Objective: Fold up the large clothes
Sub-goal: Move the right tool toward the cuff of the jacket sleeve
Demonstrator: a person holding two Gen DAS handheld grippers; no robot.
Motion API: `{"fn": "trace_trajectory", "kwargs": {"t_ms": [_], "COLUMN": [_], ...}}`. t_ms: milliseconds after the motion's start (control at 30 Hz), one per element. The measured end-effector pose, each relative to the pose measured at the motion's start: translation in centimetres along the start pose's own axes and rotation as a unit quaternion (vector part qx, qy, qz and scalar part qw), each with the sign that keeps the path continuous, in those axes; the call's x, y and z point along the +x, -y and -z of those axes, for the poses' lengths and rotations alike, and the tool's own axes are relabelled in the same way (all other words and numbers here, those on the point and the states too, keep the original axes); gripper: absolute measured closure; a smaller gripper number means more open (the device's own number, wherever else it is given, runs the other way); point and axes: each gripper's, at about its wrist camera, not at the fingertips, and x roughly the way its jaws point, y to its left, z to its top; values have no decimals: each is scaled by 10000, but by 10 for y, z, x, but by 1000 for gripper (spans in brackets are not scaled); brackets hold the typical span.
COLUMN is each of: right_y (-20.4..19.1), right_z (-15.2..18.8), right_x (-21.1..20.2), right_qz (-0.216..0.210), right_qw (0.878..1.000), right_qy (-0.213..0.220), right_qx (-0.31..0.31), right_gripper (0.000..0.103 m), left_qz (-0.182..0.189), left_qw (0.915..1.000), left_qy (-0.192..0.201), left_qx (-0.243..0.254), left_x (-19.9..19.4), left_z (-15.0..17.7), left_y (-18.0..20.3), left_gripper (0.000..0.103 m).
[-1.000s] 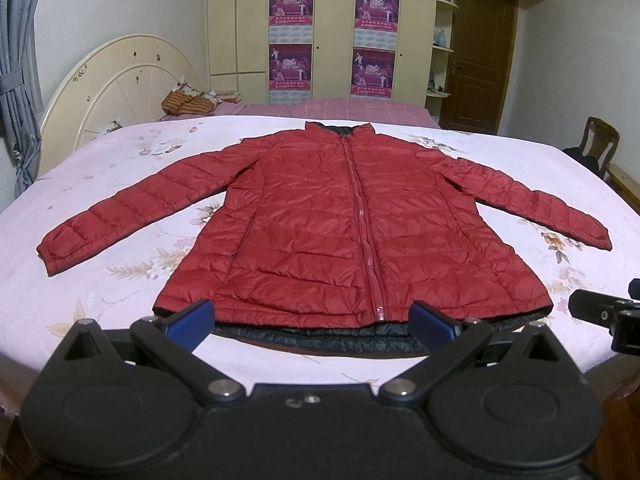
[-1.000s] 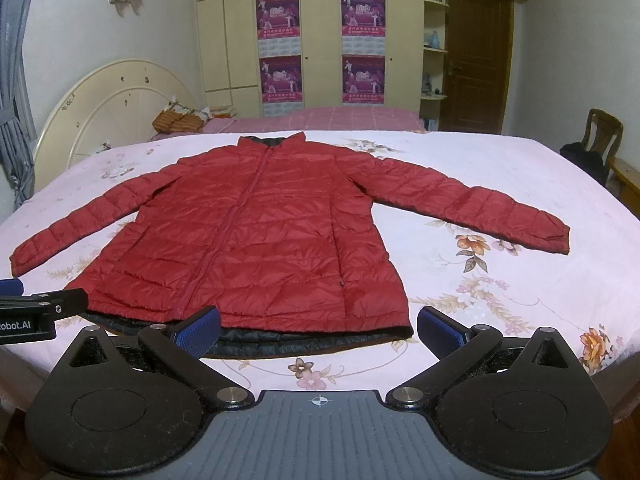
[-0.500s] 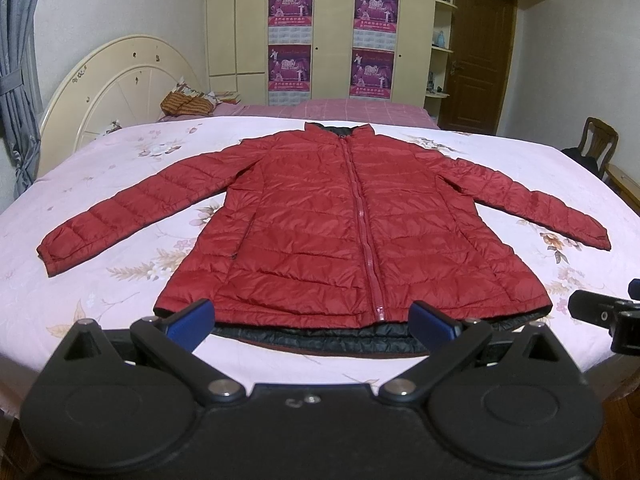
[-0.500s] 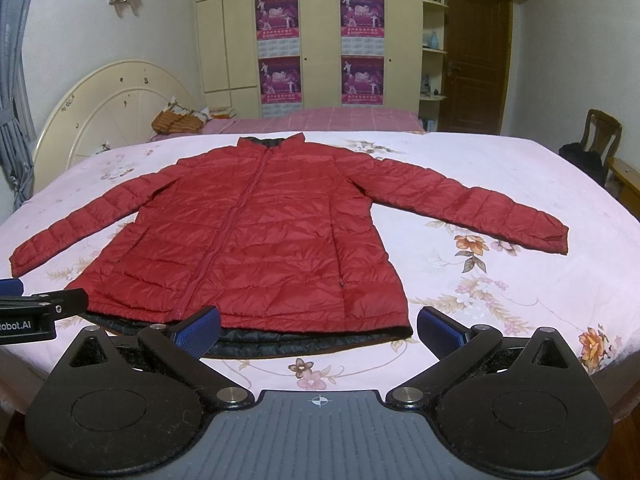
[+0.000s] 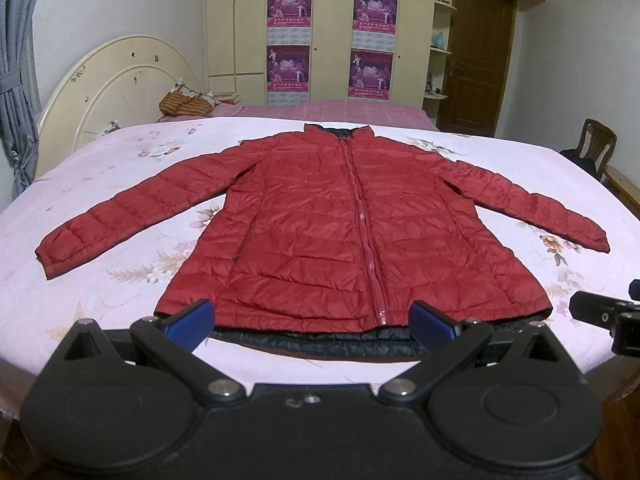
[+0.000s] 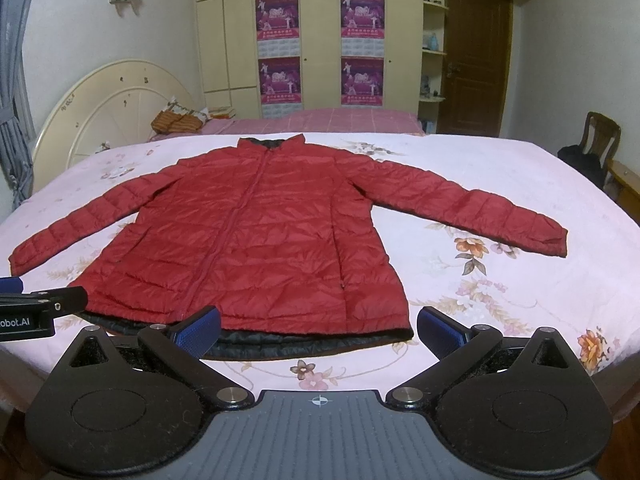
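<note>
**Jacket laid flat before folding**

Red puffer jacket (image 5: 344, 232) lies front-up and zipped on the pink floral bedspread (image 5: 120, 184), sleeves spread outward, black lining showing at the hem. Left gripper (image 5: 312, 322) and right gripper (image 6: 318, 328) hover at the near bed edge, jaws spread wide, holding nothing.

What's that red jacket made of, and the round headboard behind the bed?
Red jacket: likely thin nylon or polyester shell with padded filling; it has a slight sheen and stitched puffy bands. Its lining looks dark and similarly slick. Headboard: probably painted or lacquered wood, cream, smooth and glossy; I can't be sure.
</note>
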Motion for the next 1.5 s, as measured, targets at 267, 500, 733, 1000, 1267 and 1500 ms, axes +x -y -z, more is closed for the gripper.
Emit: {"fn": "trace_trajectory", "kwargs": {"t_ms": [267,500,733,1000,1267,1500], "right_y": [-1,5,18,32,47,54], "right_z": [-2,-8,-18,-33,-58,-81], "right_x": [1,12,32,63,104,133], "right_qz": [9,148,332,512,719,922], "right_qw": [10000,9999,9993,9981,9963,9939], "right_qy": [2,4,-21,-84,-143,-127], "right_qx": [11,74,170,322,459,584], "right_gripper": [0,0,0,0,0,0], "left_qz": [25,24,45,105,218,465], "left_qw": [10000,10000,9999,9996,9992,9984], "left_qy": [-5,-11,-16,-108,-186,-156], "left_qx": [4,44,125,233,276,295], "left_x": [1,13,34,69,114,150], "left_z": [-2,-10,-22,-42,-69,-94], "left_y": [-3,-6,-4,1,5,5], "left_gripper": [0,0,0,0,0,0]}}
